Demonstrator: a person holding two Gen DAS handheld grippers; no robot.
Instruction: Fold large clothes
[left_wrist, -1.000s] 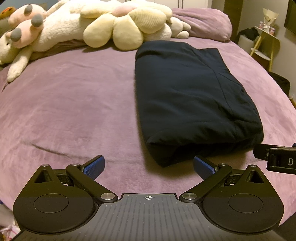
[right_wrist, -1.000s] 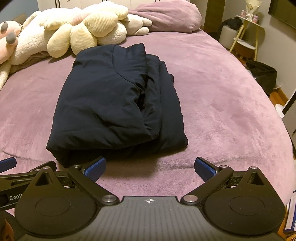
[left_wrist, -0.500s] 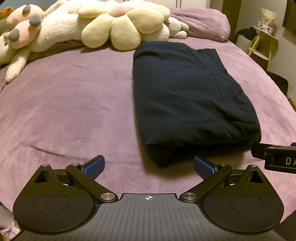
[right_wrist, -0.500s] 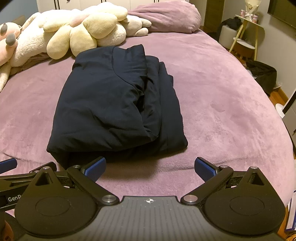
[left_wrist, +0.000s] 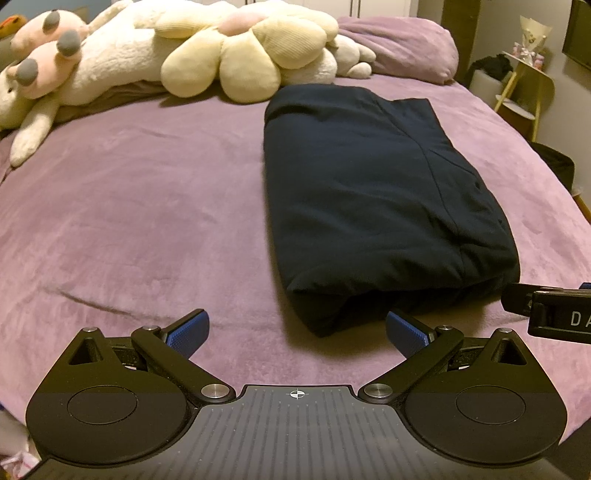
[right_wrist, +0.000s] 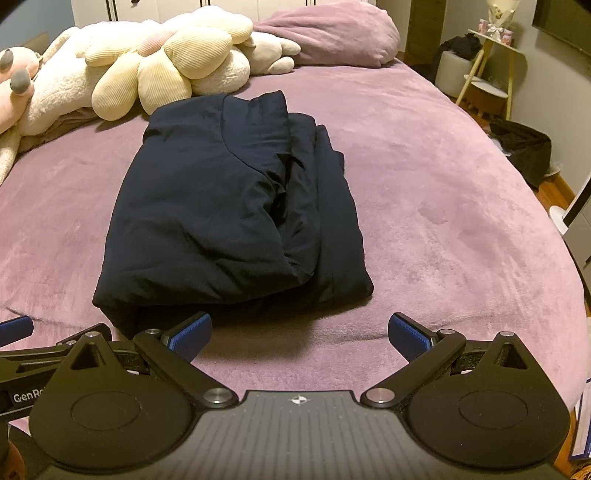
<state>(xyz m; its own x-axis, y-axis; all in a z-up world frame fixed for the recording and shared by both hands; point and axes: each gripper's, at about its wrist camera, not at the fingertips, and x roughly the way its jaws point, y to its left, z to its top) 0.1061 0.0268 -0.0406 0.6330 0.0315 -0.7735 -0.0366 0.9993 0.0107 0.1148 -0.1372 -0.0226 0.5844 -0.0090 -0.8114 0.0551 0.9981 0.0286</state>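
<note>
A dark navy garment (left_wrist: 373, 199) lies folded into a thick rectangle on the purple bed cover (left_wrist: 129, 206). It also shows in the right wrist view (right_wrist: 229, 206), with layered folds along its right side. My left gripper (left_wrist: 297, 330) is open and empty, just short of the garment's near left corner. My right gripper (right_wrist: 299, 334) is open and empty, just short of the garment's near edge. Part of the right gripper's body (left_wrist: 554, 314) shows at the right edge of the left wrist view.
Plush toys (left_wrist: 236, 55) and a purple pillow (left_wrist: 399, 48) lie along the far side of the bed. A small side table (right_wrist: 491, 70) and a dark bag (right_wrist: 524, 151) stand on the floor to the right of the bed.
Both views have shifted slightly; the garment sits a little further from the grippers. Both grippers stay open and empty.
</note>
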